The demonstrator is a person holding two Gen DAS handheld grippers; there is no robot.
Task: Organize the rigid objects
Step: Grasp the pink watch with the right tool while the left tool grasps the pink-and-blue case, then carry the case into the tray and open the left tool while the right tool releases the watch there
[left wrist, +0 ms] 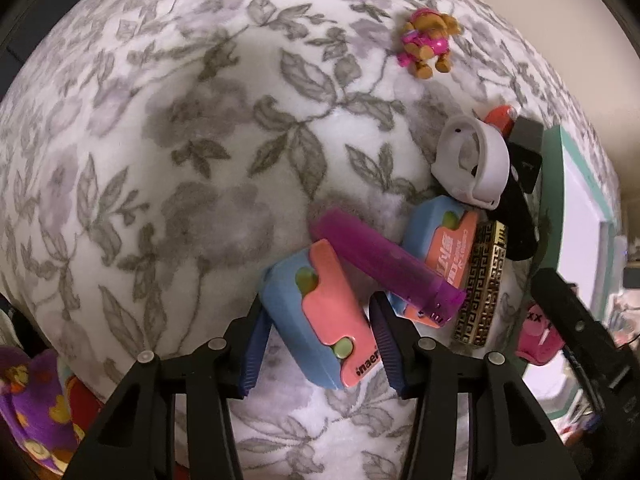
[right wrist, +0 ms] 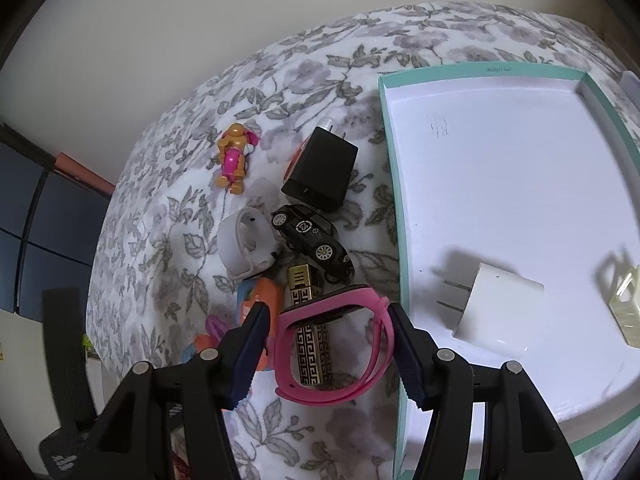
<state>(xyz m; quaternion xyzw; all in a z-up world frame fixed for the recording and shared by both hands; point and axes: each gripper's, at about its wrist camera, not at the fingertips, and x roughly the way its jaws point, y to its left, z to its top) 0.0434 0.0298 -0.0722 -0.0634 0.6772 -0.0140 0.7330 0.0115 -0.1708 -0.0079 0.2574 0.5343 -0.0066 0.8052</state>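
Step in hand: gathering loose items from bed into teal box (right wrist: pixel 390 184).
- Right gripper (right wrist: pixel 324 346): clamped on pink wristband (right wrist: pixel 332 344), just beside box; next, carry over rim, release.
- Left gripper (left wrist: pixel 316 344): closing around blue-and-salmon block (left wrist: pixel 320 320); contact uncertain.

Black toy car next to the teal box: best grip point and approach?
Pinch the black toy car across its doors, mid-body between the wheels, coming from above. It lies diagonally on the bedspread, so roll the jaws square to its long axis, clear of the white band.

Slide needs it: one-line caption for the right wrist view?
Right gripper holds a pink band beside the teal tray, which holds a white charger.
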